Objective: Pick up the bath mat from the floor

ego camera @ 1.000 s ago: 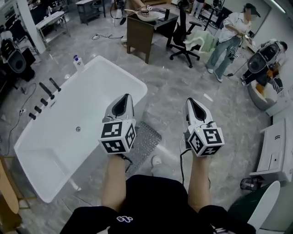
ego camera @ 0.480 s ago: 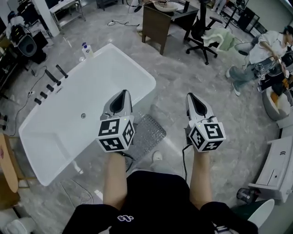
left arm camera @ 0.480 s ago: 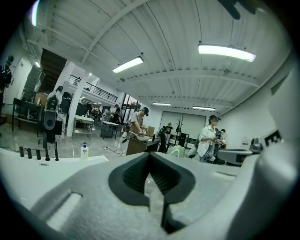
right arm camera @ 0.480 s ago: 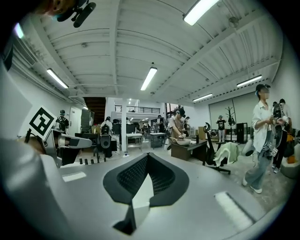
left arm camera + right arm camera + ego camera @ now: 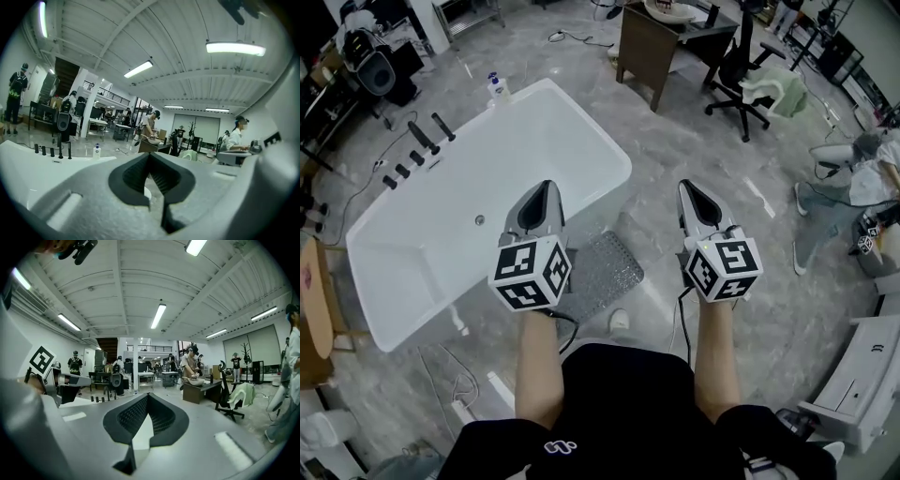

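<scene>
Since a second ago your head has swung round. The white bathtub [image 5: 422,244] now sits further right in the head view, and the person in white has slid off toward the right edge. Both grippers hold much the same spot in the picture.

In that view your left gripper [image 5: 547,187] shows in front of the tub's right-hand side. Your right gripper [image 5: 687,186] is over the grey floor [image 5: 722,159]. The bath mat [image 5: 602,270] lies flat on the floor just beside the tub, between the two grippers and untouched. Your shoe [image 5: 620,322] is near its closest edge.

In the left gripper view, your fingers meet at the tips with nothing between them. They look across the tub's rim to a pump bottle [image 5: 96,151] at its far end.

In the right gripper view, your fingers are likewise pressed together and empty. The left gripper's marker cube shows at the left. A brown desk [image 5: 201,386] with an office chair [image 5: 228,392] stands beyond.
</scene>
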Motion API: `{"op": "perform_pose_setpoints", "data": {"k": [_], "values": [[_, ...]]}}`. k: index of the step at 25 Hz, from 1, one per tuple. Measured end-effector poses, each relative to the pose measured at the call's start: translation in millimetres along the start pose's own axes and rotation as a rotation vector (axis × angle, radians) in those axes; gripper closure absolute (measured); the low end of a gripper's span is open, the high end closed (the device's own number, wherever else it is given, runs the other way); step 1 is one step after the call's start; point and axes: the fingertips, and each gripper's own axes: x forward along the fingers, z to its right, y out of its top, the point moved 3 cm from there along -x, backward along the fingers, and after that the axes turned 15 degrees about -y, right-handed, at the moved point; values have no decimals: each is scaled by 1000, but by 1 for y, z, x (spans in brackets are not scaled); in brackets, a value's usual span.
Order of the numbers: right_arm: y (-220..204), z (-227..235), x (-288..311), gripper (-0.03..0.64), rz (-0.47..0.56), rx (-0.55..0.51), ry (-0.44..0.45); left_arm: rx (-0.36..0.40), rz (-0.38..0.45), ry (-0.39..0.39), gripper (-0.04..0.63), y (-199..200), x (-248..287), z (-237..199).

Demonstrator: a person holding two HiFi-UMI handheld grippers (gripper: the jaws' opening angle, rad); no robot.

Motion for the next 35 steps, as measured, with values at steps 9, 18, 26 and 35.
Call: {"op": "perform_pose_setpoints", "data": {"k": [9, 18, 26, 35], "values": [[1, -25, 19, 611, 10, -60, 146, -6, 35, 167, 595, 6, -37, -11], [-8, -57, 25, 611, 6, -58, 320, -27, 13, 229, 595, 6, -53, -8], [-19, -64, 16, 611, -4, -78, 364, -75, 4, 223, 595, -15, -55, -10], [-12, -80, -3, 611, 25, -145, 362, -150, -30, 221, 595, -58, -65, -15]]}}
